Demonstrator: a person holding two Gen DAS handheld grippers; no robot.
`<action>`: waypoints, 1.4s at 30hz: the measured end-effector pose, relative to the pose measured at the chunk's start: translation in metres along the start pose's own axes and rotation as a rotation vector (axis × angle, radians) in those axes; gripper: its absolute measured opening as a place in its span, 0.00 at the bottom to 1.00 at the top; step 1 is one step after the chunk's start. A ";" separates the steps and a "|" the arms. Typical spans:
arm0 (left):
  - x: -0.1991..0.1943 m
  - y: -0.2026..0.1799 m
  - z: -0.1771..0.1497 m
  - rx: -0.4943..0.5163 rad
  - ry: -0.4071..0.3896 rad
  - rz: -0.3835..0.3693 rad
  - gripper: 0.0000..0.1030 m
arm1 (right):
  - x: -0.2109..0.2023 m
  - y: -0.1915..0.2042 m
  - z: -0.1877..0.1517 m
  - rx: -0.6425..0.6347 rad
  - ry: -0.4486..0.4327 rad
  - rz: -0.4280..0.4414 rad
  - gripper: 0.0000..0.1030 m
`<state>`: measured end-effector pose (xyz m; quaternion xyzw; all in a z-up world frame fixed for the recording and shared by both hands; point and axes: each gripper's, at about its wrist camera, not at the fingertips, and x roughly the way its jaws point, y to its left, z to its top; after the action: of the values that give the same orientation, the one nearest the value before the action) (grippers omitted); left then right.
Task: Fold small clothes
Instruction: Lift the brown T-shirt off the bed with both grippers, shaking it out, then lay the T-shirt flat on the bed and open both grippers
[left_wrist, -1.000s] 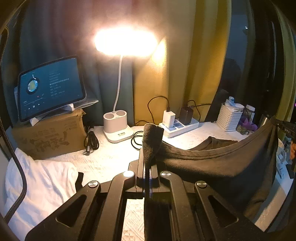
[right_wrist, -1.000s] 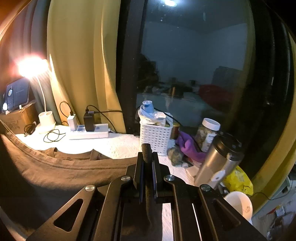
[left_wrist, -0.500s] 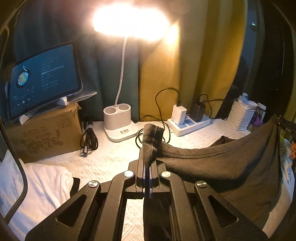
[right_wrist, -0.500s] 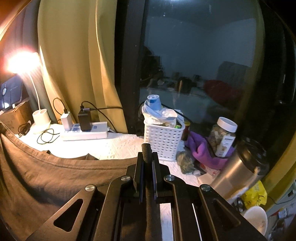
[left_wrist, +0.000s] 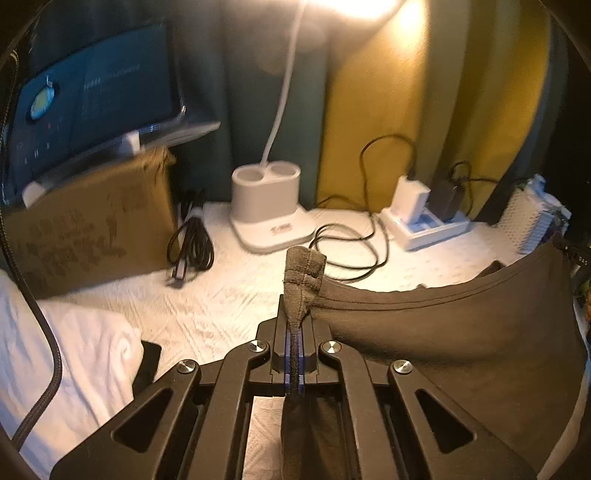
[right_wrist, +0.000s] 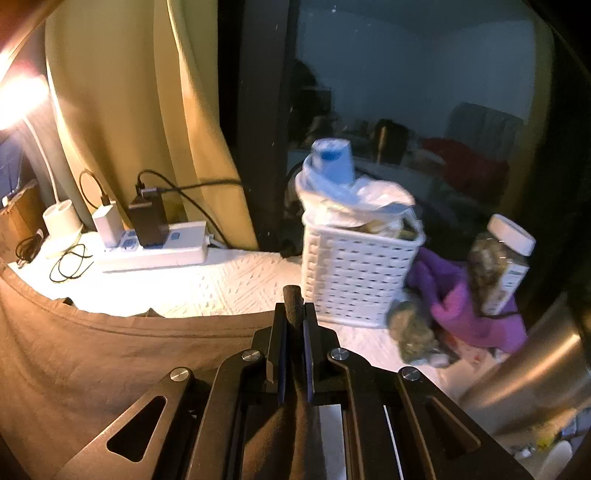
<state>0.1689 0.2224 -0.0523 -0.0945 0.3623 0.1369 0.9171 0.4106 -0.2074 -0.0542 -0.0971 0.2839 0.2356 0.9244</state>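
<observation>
So right now I'm holding a dark brown t-shirt (left_wrist: 461, 332) stretched out between my two claws, hanging above the bench (left_wrist: 229, 295) with its white textured cover. My left claw (left_wrist: 294, 332) is clamping down tight on one corner of the hem, and a little bunched tuft of fabric is poking up past the tips. My right claw (right_wrist: 293, 325) is pinching the other corner the same way, fingers nearly closed with just the cloth between them and a small roll of it sticking out on top. The hem is sagging in a curve between the two grips, and the rest of the shirt is drooping down toward the bench. Behind it on the left side I'm seeing a white desk lamp (left_wrist: 267, 206) glowing bright, a power strip (left_wrist: 424, 225) with chargers plugged in, a coiled black cable (left_wrist: 190, 243), a cardboard box (left_wrist: 88, 229) with a tablet (left_wrist: 92, 96) propped on top, and some white cloth (left_wrist: 88, 365) lying at the near left. Over on the right I'm looking at a white plastic basket (right_wrist: 354, 269) stuffed with bags, a purple cloth (right_wrist: 469, 306), a jar with a white lid (right_wrist: 502, 262) and a steel tumbler (right_wrist: 535, 362) right by the dark window.
</observation>
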 end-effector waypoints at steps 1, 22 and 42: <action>0.006 0.002 -0.002 -0.004 0.013 0.003 0.01 | 0.007 0.002 0.001 -0.006 0.008 -0.001 0.07; 0.052 0.018 -0.025 -0.051 0.146 0.095 0.07 | 0.080 0.015 -0.029 -0.067 0.211 -0.095 0.41; -0.047 0.010 -0.058 -0.088 0.058 0.063 0.45 | -0.052 -0.026 -0.086 0.068 0.142 -0.095 0.84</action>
<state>0.0955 0.2076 -0.0628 -0.1273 0.3849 0.1788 0.8965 0.3445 -0.2772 -0.0936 -0.0957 0.3517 0.1743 0.9148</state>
